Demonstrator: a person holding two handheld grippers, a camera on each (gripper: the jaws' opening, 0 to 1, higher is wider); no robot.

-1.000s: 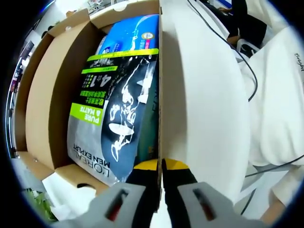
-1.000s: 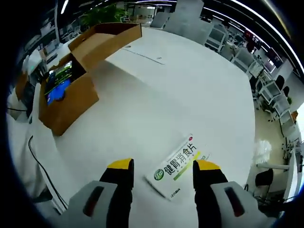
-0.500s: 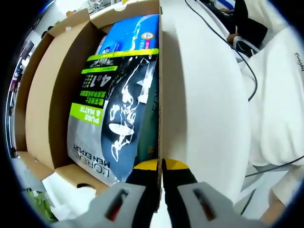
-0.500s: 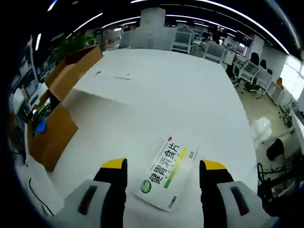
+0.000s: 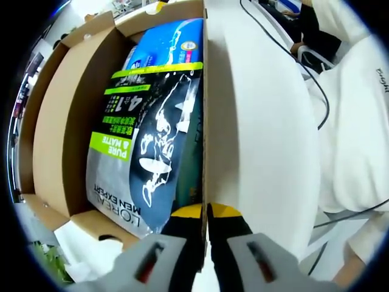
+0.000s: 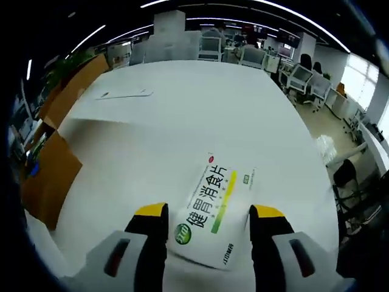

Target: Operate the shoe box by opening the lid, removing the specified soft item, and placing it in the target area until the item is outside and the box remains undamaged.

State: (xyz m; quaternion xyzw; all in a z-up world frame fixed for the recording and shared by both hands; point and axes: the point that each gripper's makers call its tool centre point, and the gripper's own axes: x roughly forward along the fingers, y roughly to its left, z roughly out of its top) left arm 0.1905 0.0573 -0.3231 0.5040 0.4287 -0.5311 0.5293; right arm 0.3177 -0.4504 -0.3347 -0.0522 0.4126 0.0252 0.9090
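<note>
In the left gripper view the open cardboard shoe box [image 5: 58,121] holds a black and green soft pouch [image 5: 143,152] lying over a blue pack [image 5: 165,42]. My left gripper [image 5: 205,213] is shut on the box's near wall [image 5: 204,109], one yellow-tipped jaw on each side of the cardboard edge. In the right gripper view a white soft packet with green print [image 6: 209,216] lies flat on the white table [image 6: 200,103]. My right gripper [image 6: 209,213] stands open, its jaws on either side of the packet. The box [image 6: 45,164] sits at the left, lid raised.
A person in white clothing [image 5: 358,121] sits to the right in the left gripper view, with black cables [image 5: 316,79] trailing over the table. Office chairs and desks [image 6: 292,67] stand beyond the table's far edge. A small flat item [image 6: 124,94] lies on the far table.
The right gripper view has swung away from the box and closer over the white packet, which now lies between the open jaws. The left gripper holds still on the box wall.
</note>
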